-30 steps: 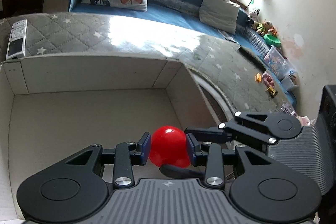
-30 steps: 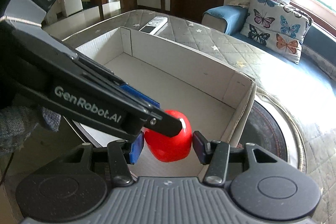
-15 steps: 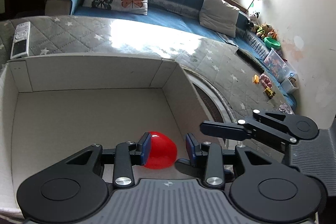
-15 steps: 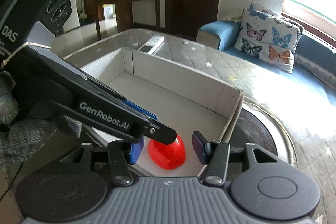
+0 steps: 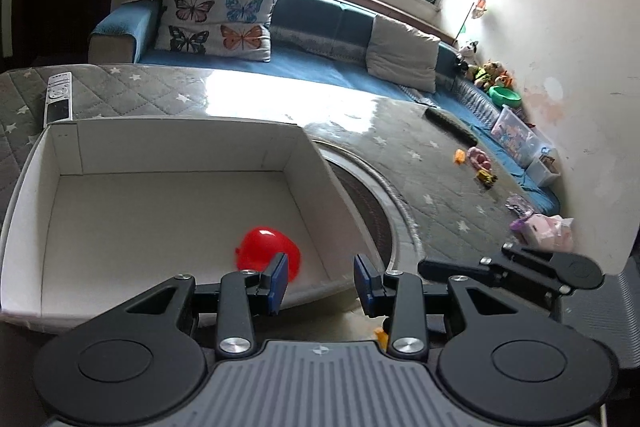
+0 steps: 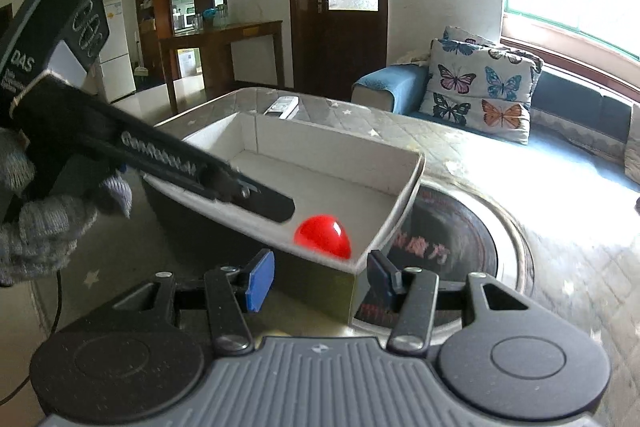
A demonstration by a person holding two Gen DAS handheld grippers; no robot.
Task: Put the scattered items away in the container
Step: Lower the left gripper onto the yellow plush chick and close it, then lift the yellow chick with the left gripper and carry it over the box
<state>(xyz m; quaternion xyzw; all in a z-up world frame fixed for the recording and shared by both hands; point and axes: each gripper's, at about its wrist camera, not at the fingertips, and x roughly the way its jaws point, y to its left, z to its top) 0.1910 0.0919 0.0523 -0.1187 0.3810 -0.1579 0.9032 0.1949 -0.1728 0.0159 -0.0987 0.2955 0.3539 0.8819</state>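
A butterfly cushion (image 5: 218, 21) rests on the blue sofa (image 5: 320, 67); a remote (image 5: 59, 99) lies nearby.

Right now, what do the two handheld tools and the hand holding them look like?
Each black plastic two-finger tool, left tool and right tool, has blue pads, silver screws and a grey ribbed body. In the right wrist view, the left tool's arm carries white lettering and its housing reads DAS. The grey knitted glove covers the hand gripping it.

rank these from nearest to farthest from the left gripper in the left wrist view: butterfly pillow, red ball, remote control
1. red ball, in the box, just beyond the left gripper.
2. remote control, on the quilted top past the box's far left corner.
3. butterfly pillow, on the sofa behind.
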